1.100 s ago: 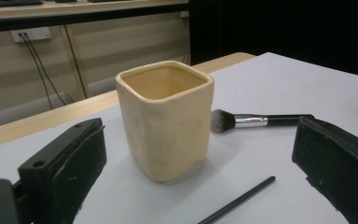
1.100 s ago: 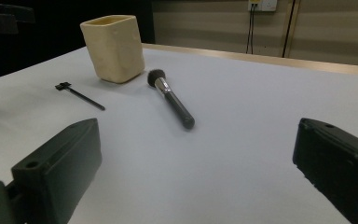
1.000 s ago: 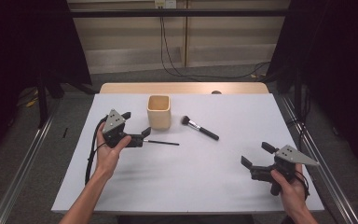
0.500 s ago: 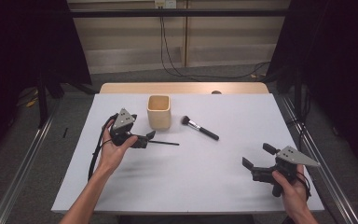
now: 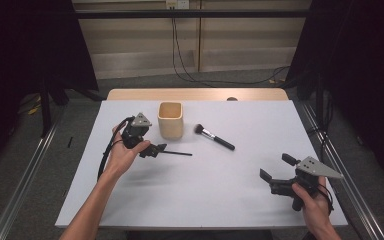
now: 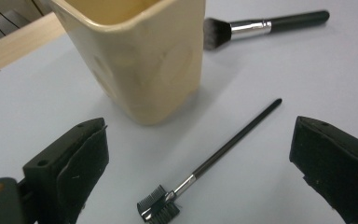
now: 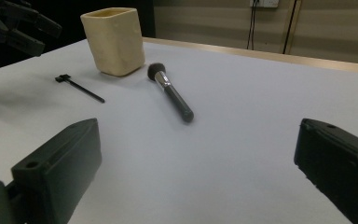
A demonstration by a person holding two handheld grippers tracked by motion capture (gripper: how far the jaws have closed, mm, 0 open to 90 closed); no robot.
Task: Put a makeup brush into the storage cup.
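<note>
White table (image 5: 240,200); brow comb (image 6: 205,165) between parted jaws

One cup (image 5: 170,120), one powder brush (image 5: 214,137), one brow comb (image 6: 214,161), two claws (image 5: 153,149) (image 5: 275,172).

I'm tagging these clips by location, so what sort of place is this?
Probably a lab or studio set up for recording. A white table stands between black curtains, metal floor rails run along both sides, and cables hang from a wall socket.

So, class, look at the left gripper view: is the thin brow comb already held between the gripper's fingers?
No, the brow comb lies flat on the white table, with the left gripper open and its fingers apart from it.
</note>
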